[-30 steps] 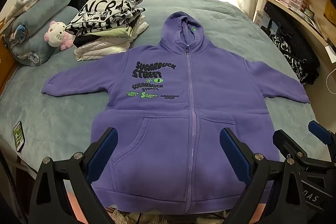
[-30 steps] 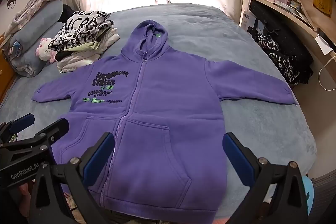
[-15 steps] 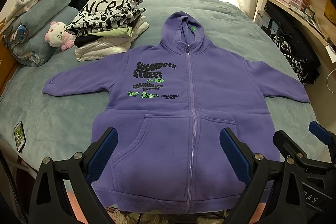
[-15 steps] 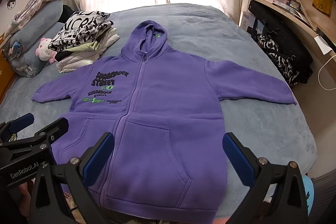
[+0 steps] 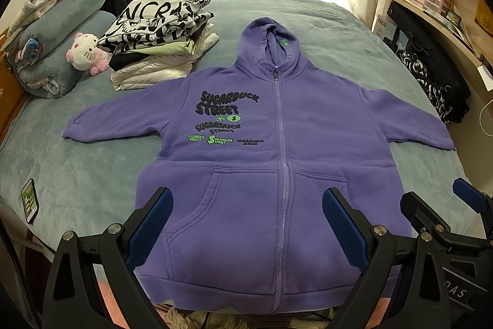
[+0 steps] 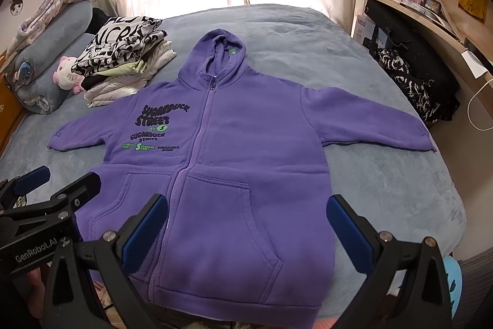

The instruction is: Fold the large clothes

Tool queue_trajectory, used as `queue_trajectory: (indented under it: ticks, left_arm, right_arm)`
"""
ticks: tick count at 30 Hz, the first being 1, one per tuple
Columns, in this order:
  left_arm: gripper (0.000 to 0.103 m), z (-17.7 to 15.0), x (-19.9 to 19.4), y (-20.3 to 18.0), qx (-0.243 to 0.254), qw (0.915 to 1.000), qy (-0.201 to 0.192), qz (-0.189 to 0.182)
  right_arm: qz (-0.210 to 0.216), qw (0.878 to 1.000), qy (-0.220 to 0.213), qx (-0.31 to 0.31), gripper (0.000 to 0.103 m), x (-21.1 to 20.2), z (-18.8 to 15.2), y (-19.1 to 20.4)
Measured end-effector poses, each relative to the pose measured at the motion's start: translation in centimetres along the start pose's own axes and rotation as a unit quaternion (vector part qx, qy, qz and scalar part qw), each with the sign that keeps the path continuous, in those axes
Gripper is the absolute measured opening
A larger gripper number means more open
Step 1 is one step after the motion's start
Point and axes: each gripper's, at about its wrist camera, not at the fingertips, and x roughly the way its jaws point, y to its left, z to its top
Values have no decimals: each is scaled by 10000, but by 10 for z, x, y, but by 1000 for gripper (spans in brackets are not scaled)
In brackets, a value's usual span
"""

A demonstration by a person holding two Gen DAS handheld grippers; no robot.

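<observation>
A purple zip hoodie [image 5: 277, 162] [image 6: 234, 162] lies flat and face up on the bed [image 5: 92, 168], sleeves spread to both sides, hood toward the window, hem at the near edge. My left gripper [image 5: 246, 221] hovers open above the hem and front pockets, nothing between its blue pads. My right gripper [image 6: 246, 224] is open too, over the hoodie's right pocket. In the left wrist view the right gripper [image 5: 443, 205] shows at the lower right. In the right wrist view the left gripper [image 6: 58, 181] shows at the lower left.
A stack of folded clothes [image 5: 157, 42] sits at the back left beside a plush toy [image 5: 84, 51] and rolled blankets [image 5: 58, 51]. A phone [image 5: 30, 199] lies near the bed's left front edge. Shelves [image 6: 431, 8] and dark bags [image 6: 413, 76] line the right side.
Both grippers have drifted very slightly; the hoodie has not moved and both stay open.
</observation>
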Motion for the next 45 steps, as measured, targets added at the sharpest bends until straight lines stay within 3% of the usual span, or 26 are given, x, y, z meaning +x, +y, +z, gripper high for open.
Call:
queue_trajectory:
  ticks: [35,45]
  left_arm:
    - [97,3,-9,-8,49,9997,-155,-158]
    - [97,9,-20,-16,191,9983,-463,-298]
  right_arm:
    - [51,9998,-182,-78,103,-9,7,-2]
    - [208,9992,-345,-16,103,-18,12,-14]
